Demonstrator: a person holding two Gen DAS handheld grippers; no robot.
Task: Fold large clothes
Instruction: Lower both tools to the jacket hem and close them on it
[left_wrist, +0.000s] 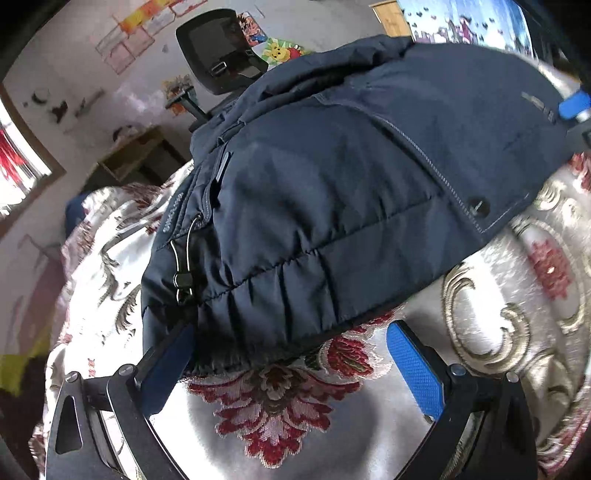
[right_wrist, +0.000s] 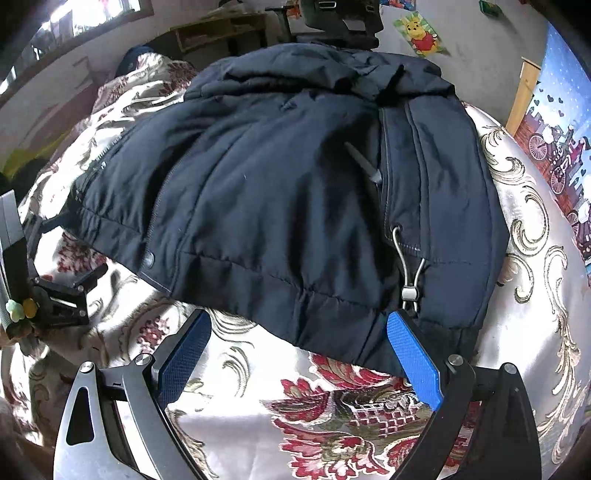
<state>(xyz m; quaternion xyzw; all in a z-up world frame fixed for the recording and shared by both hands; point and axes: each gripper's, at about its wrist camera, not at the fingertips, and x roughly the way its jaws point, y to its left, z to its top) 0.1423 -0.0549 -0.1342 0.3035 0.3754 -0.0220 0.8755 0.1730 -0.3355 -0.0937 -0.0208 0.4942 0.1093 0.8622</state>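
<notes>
A dark navy padded jacket (left_wrist: 332, 184) lies folded on the bed, its elastic hem toward both cameras. My left gripper (left_wrist: 291, 365) is open at the hem, with its left finger against the hem's corner below a drawcord toggle (left_wrist: 181, 278). One of my right gripper's blue pads (left_wrist: 573, 105) shows past the jacket's far right side. In the right wrist view the jacket (right_wrist: 295, 184) fills the middle. There my right gripper (right_wrist: 299, 354) is open at the hem, its right finger touching the fabric under the other drawcord toggle (right_wrist: 408, 293). My left gripper's black body (right_wrist: 61, 291) sits at the jacket's left corner.
The jacket rests on a shiny floral bed cover (right_wrist: 332, 424) in cream and red. A black office chair (left_wrist: 221, 51) and a wooden shelf (left_wrist: 136, 151) stand behind the bed by a wall with stickers. A wooden frame (right_wrist: 522, 96) and a printed blue sheet lie to the right.
</notes>
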